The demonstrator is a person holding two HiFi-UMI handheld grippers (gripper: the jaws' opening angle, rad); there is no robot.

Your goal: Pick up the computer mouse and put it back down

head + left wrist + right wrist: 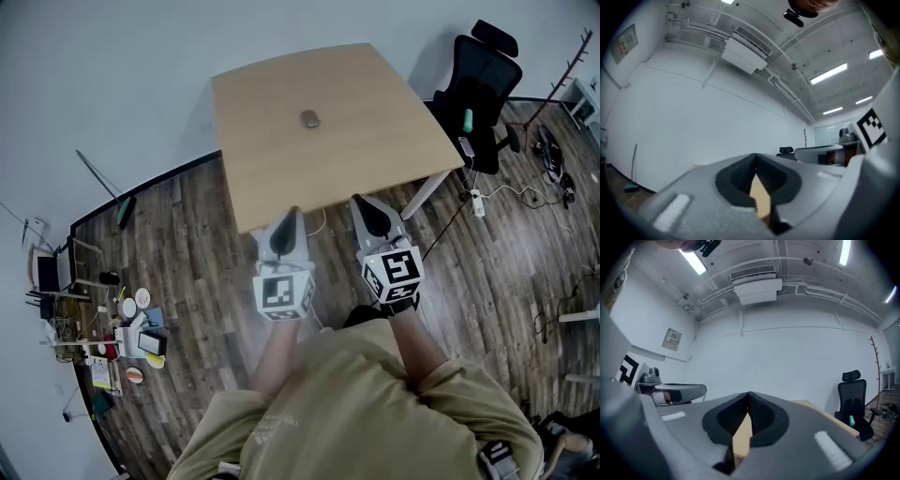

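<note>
A small grey computer mouse [310, 118] lies alone near the middle of the light wooden table [281, 178] in the head view. Both grippers are held level at the table's near edge, well short of the mouse. My left gripper [290, 214] has its jaws meeting at the tips with nothing between them; in the left gripper view [756, 156] only table wood shows through the gap behind the tips. My right gripper [357, 201] is shut and empty too, its tips [748, 393] touching. The mouse is hidden in both gripper views.
A black office chair [478, 84] stands at the table's right, with cables and a power strip [477, 202] on the wood floor beyond. A cluttered stand with small items [127, 337] sits at the left. A coat rack [561, 80] is at the far right.
</note>
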